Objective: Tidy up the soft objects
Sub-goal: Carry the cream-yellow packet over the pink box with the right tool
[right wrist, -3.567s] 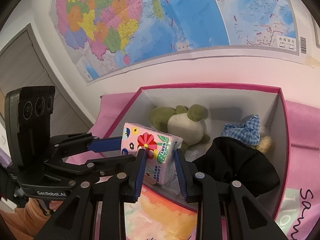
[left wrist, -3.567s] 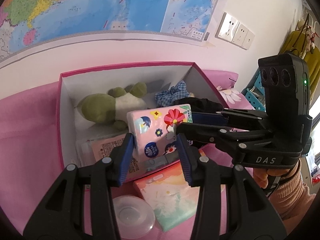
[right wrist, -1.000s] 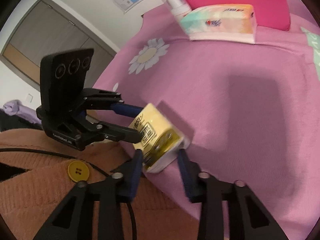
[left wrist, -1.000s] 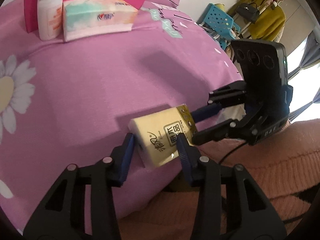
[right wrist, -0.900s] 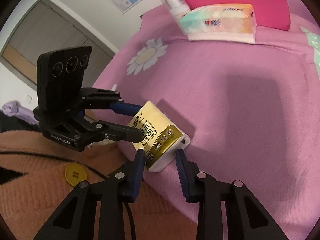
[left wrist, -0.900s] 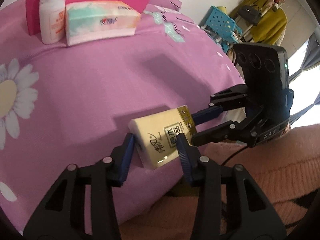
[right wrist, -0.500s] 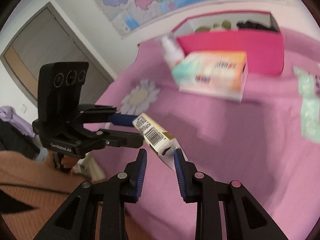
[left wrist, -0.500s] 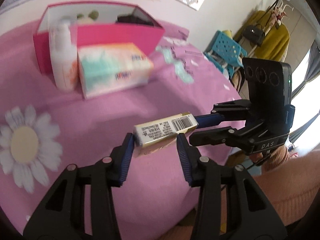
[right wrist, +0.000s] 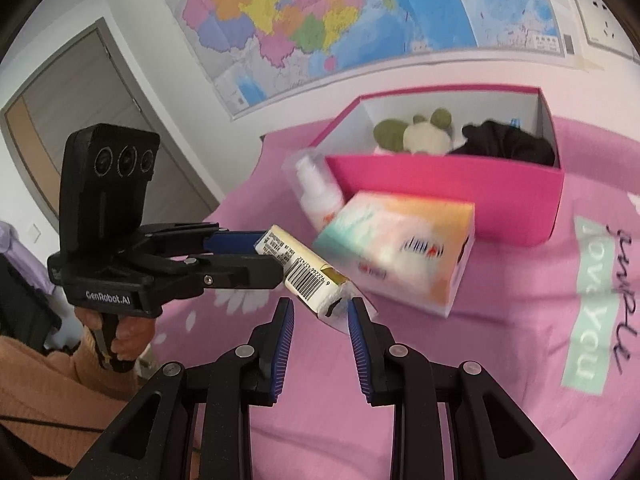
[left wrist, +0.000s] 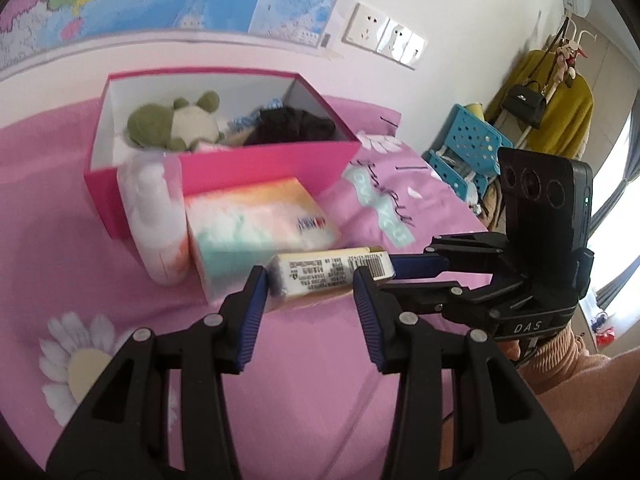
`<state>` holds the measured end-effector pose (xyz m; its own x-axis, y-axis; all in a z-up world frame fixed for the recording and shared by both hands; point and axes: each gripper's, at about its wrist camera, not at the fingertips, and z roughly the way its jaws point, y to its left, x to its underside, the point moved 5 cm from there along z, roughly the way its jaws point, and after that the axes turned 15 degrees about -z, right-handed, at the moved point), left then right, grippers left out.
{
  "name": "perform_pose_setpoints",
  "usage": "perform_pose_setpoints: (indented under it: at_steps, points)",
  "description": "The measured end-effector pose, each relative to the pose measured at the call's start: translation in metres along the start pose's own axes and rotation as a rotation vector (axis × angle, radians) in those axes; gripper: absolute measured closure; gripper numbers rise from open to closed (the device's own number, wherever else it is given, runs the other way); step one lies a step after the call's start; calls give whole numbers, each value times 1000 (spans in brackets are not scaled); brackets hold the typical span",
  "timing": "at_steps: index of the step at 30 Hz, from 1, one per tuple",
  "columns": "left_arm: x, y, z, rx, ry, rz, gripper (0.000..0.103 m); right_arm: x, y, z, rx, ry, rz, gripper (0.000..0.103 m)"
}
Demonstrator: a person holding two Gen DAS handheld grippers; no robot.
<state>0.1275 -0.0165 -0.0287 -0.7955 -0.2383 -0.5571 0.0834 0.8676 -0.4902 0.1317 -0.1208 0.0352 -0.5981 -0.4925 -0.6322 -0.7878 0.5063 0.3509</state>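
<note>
A flat yellow tissue pack with a barcode hangs above the pink bedspread, held at both ends. My left gripper is shut on one end, and my right gripper is shut on the other end of the pack. Each view also shows the other gripper: the right gripper and the left gripper. Beyond stands an open pink box holding a green plush frog and a black cloth. The box is a short way ahead of the pack.
A pastel tissue box and a white pump bottle stand against the pink box's front wall. A map hangs on the wall behind. A blue crate and a coat rack stand off the bed's right side; a door is on the left.
Both grippers have lifted the yellow pack from the bed's near edge and carried it toward the pink box. The pack has turned barcode side up. The box interior has come into view.
</note>
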Motion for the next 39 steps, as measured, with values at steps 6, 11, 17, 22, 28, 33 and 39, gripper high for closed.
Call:
perform_pose_setpoints:
  at_steps: [6,11,17,22,28,33,39]
  points:
    - [-16,-4,2,-22,-34,14,57,-16,-11,1,16,-22,-10,75]
    - [-28,-5,4,-44,-54,26,57,-26,-19,-1,27,-33,-13,75]
    - [-38,-8,6,-49,-68,34,57,-37,-27,-4,44,-54,-16,75]
    - [-46,-8,7,-55,-78,37,57,-47,-33,-7,54,-66,-24,75]
    - [-54,-8,9,-66,-87,43,57,-54,-39,-7,55,-76,-26,75]
    - [-59,-8,10,-74,-95,50,57,-60,-42,-6,58,-85,-26,75]
    - [-68,-7,12,-83,-105,56,57,-66,-46,-7,63,-94,-26,75]
